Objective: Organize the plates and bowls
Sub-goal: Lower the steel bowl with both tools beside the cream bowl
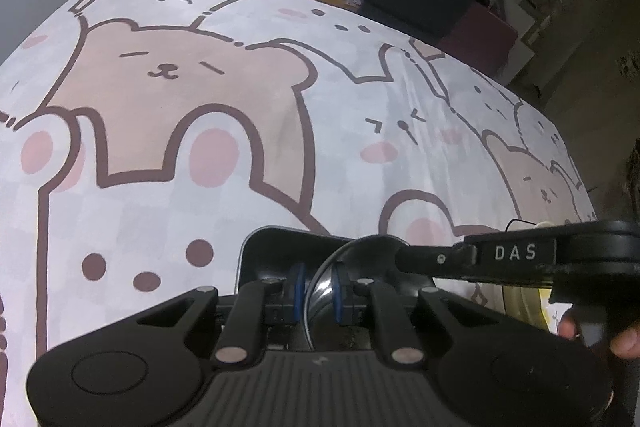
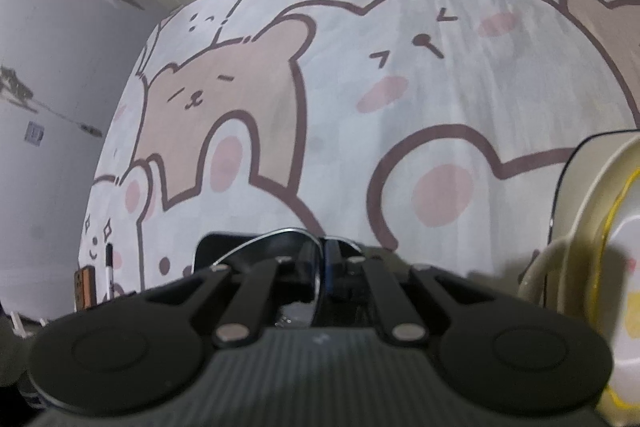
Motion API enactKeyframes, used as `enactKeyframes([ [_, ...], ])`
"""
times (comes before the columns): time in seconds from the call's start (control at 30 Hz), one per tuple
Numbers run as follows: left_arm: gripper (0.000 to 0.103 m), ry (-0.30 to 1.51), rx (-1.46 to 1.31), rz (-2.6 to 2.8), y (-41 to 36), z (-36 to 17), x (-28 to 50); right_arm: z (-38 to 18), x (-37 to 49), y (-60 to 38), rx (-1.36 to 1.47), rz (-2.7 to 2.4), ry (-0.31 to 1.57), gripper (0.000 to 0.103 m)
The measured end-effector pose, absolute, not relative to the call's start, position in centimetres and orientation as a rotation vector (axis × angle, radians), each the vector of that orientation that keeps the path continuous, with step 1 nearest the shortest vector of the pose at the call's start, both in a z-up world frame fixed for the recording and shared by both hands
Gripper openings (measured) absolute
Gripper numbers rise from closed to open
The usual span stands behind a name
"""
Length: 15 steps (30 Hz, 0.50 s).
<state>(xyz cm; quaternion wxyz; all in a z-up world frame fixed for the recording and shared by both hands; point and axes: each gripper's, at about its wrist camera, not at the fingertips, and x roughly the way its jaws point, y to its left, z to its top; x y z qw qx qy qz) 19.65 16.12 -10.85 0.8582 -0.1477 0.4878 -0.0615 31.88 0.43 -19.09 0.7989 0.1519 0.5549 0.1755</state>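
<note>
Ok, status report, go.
Left tongs shut on the clear bowl's rim. Right tongs shut on the same rim. Bowl over the black tray. Cream dishes to the right.

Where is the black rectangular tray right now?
The black rectangular tray lies on the cartoon-bear tablecloth, low in both wrist views, just beyond the tongs, left of the white yellow-rimmed bowl.

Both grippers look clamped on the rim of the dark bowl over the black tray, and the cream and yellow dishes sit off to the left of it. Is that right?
Not quite: the cream and yellow dishes sit to the right, as the right wrist view shows. The rest holds: the left gripper and right gripper are both clamped on the dark bowl's rim, over the black tray.
</note>
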Motion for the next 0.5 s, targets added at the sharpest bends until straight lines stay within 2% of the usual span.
enactKeyframes([
  [0.2, 0.021, 1.023, -0.259, -0.127, 15.9, -11.3, 20.2, -19.7, 31.9, 0.0, 0.361, 0.369, 1.196, 0.005],
  [0.5, 0.022, 1.041, -0.175, -0.140, 15.1, -11.8, 21.0, -19.8, 31.7, -0.6, 0.355, 0.388, 1.223, 0.005],
])
